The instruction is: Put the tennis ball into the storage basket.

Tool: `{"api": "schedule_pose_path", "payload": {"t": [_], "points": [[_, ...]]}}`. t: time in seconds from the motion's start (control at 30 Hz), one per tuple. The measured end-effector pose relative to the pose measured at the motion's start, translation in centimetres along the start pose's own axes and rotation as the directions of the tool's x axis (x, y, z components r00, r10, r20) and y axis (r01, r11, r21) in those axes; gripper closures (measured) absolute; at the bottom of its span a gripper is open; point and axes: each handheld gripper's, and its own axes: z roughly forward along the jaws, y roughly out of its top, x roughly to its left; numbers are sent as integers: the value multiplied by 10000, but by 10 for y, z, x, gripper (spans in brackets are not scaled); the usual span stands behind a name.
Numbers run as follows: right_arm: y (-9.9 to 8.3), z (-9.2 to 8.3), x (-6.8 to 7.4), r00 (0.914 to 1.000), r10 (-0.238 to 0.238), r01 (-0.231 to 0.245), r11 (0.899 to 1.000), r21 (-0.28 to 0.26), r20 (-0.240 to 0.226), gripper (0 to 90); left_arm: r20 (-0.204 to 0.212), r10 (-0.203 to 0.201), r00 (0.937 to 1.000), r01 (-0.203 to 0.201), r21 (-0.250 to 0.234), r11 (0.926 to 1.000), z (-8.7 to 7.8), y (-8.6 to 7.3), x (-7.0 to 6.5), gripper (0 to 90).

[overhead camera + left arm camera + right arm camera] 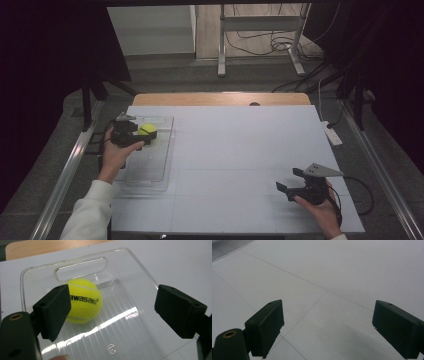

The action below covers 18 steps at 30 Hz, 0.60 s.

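Tennis ball (83,301) beyond left gripper (112,312)

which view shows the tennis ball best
The left gripper view: the tennis ball sits close up in the clear tray, its printed lettering readable, partly behind one pad of the left gripper. In the high view it is a small yellow spot at that gripper.

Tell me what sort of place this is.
Probably a lab or test room set up for recording, not a home. A white table stands between dark curtains, loose cables trail over the floor beyond it, and a metal stand rises behind.
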Motion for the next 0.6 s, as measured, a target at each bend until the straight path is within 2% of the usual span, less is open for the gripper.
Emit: {"api": "schedule_pose_path", "payload": {"t": [0.17, 0.33, 0.43, 0.6], "points": [[0, 0, 0, 10000, 3, -3, 10000, -17, -29, 103, 156, 154, 9998, -149, -304, 9994, -10, -2, -11, 148], [0, -1, 1, 10000, -13, 13, 10000, -16, -21, 103, 489, 294, 9984, -264, -604, 9978, -20, -6, -21, 150], [0, -1, 2, 10000, -17, 17, 10000, -13, 1, 104, 589, 235, 9980, -190, -755, 9970, -22, -8, -24, 151], [1, -2, 2, 10000, -29, 30, 10000, -54, 35, 104, 931, 448, 9947, -354, -1002, 9943, -30, -12, -37, 153]]}}
